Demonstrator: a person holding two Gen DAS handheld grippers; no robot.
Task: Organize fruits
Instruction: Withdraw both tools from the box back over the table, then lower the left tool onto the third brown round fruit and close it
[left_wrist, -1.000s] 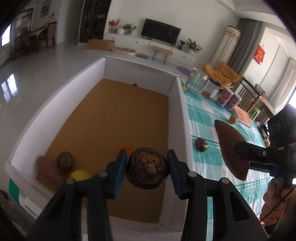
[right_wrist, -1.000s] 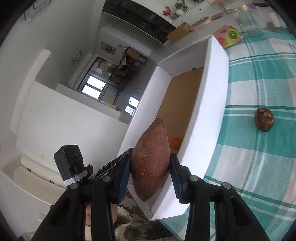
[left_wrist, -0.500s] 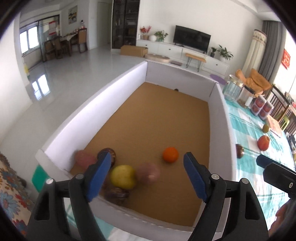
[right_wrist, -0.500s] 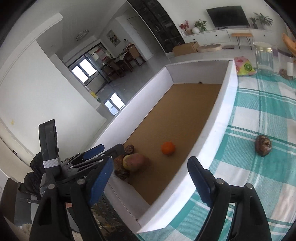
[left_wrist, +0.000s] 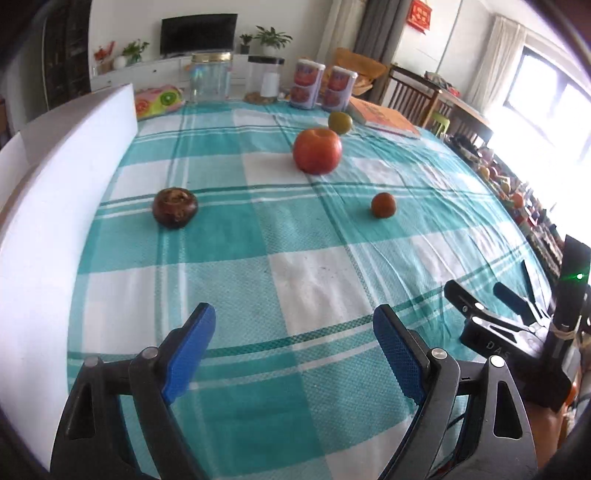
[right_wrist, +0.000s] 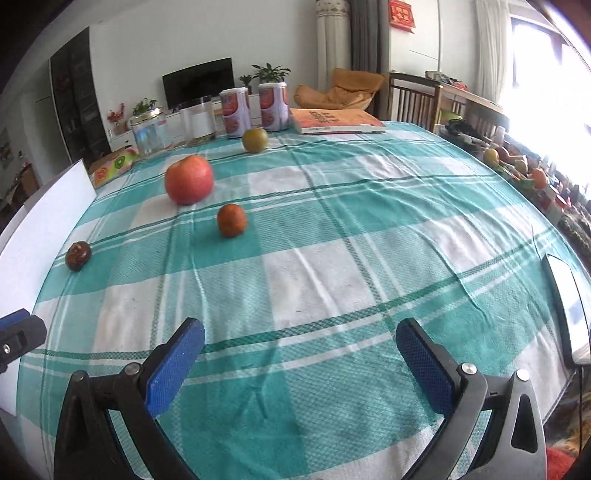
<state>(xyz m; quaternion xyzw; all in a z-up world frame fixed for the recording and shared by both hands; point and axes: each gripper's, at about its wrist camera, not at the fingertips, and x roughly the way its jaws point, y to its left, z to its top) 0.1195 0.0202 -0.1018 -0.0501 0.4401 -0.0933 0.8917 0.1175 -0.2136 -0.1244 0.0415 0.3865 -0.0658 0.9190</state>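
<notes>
Fruit lay scattered on the checked cloth (left_wrist: 314, 280), and both tools hung over it with nothing between their fingers, so the step in hand looked to be choosing and reaching for the next pieces. At far left stood the white box (left_wrist: 44, 206), where the sorted fruit presumably belonged. Just right of its wall sat a dark brown fruit (left_wrist: 174, 207), the natural target for the left gripper (left_wrist: 293, 343), whose jaws were opening and stood wide apart over bare cloth. A good approach, I judged, would bring it in from above with the blue pads either side of the widest part, as that fruit was squat and might tip if nudged at its edge. Further right and farther away sat the red apple (left_wrist: 317, 150), with a green fruit (left_wrist: 340, 122) behind it beside a book (right_wrist: 334, 120). Nearer, well apart from the apple, lay a small orange (right_wrist: 231, 220). The right gripper (right_wrist: 301, 363), jaws also opening and empty, seemed best aimed at that orange; being round, it would likely roll, so closing gently and squarely mattered.
</notes>
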